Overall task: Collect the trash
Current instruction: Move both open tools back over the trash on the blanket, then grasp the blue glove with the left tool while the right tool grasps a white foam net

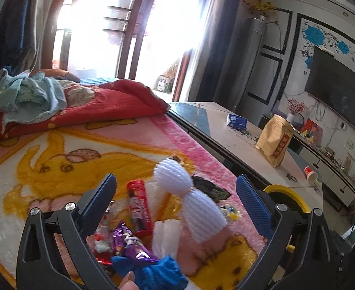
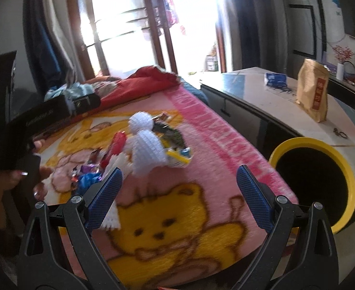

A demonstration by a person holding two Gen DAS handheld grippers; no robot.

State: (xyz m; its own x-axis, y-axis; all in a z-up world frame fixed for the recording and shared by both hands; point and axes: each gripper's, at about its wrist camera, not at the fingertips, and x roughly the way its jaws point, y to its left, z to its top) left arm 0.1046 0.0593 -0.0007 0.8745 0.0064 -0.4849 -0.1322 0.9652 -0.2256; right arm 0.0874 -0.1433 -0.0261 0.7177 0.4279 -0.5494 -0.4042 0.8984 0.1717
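**Loose litter on blanket, both grippers empty**

Blue crumpled wrapper [image 1: 153,269] lies closest to the left wrist camera, low between the spread fingers of the left gripper [image 1: 176,200]. Jaws wide apart, nothing held. Just beyond it: purple foil wrapper [image 1: 129,241], red tube packet [image 1: 138,207], and a white foam net sleeve [image 1: 189,193] cinched at its waist by a band. All rest in one heap on the pink cartoon blanket [image 1: 56,149].

Right gripper [image 2: 178,193] also gapes wide and holds nothing; the heap sits ahead and to its left. Yellow-rimmed bin [image 2: 346,169] stands beside the bed edge, to its right.

Handling estimate: everything here looks very light. Foam net is soft and springy; it should compress, so pinch at the banded waist, the narrowest point. Foil wrappers are thin, slippery, crinkly; take a raised fold, not a flat face. Red tube seems stiffer; grip across its middle. Plush blanket may snag a low finger.
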